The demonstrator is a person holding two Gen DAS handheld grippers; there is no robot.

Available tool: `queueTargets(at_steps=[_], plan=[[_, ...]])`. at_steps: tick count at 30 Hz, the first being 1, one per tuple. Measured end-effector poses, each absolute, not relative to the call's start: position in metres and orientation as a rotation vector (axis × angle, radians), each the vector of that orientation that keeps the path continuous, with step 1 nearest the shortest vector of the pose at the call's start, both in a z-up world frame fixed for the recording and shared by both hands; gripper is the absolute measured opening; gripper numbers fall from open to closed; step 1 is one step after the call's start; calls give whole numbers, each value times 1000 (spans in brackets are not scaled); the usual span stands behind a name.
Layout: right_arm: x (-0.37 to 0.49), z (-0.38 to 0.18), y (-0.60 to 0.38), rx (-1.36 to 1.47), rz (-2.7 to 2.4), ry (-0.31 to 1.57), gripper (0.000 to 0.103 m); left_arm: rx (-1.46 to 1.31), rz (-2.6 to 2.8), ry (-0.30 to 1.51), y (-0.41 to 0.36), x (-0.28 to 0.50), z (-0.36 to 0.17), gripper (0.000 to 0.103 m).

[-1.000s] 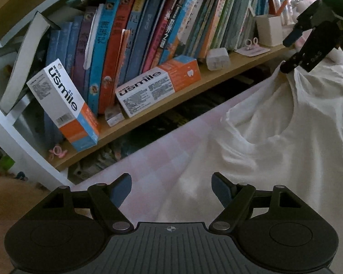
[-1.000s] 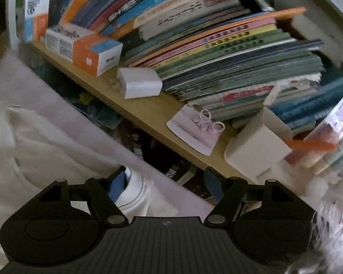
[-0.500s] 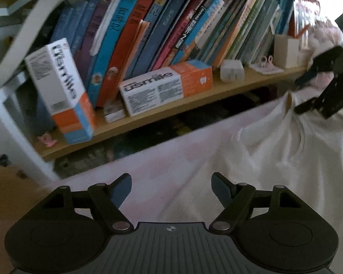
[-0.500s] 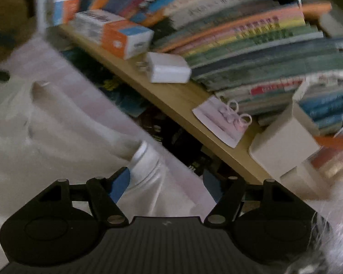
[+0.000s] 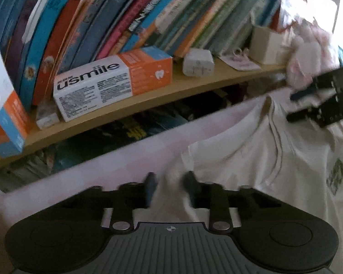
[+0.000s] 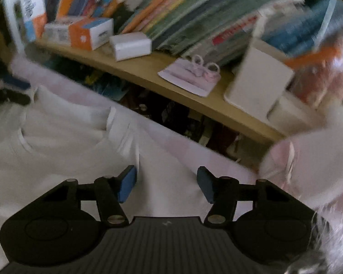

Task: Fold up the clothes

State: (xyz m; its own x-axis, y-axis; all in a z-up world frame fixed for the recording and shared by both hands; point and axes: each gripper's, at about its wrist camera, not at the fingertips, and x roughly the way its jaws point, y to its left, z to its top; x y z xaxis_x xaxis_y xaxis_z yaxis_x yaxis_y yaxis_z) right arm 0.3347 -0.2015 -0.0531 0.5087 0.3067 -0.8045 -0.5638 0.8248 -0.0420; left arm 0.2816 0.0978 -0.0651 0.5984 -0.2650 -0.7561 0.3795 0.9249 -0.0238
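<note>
Cotton T-shirt (image 5: 274, 159), light and limp: left tongs (image 5: 169, 188) just closing on its shoulder edge, right tongs (image 6: 167, 182) closing, still apart, over fabric.

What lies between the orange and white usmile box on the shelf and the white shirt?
In the left wrist view, between the usmile box and the white shirt come the wooden shelf edge, a dark lower shelf and pink checked bedding.
</note>
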Motion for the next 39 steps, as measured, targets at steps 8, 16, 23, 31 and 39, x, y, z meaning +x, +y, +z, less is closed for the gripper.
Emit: queueTargets(at_steps=[8,16,23,31,39], plan=[[344,-52,-209,-220,528,875,55,-5,-279,834,106,296,-65,16],[367,-57,-198,-251,544,888,46,103,-277,880,128,273,-63,18],[351,-54,-205,-377,466,853,1,153,-272,849,113,279,-70,8],[331,-58,-242,-474,275,810,1,233,-328,809,64,298,-74,7],[332,-62,-255,-498,146,787,2,212,-333,805,62,300,-65,14]])
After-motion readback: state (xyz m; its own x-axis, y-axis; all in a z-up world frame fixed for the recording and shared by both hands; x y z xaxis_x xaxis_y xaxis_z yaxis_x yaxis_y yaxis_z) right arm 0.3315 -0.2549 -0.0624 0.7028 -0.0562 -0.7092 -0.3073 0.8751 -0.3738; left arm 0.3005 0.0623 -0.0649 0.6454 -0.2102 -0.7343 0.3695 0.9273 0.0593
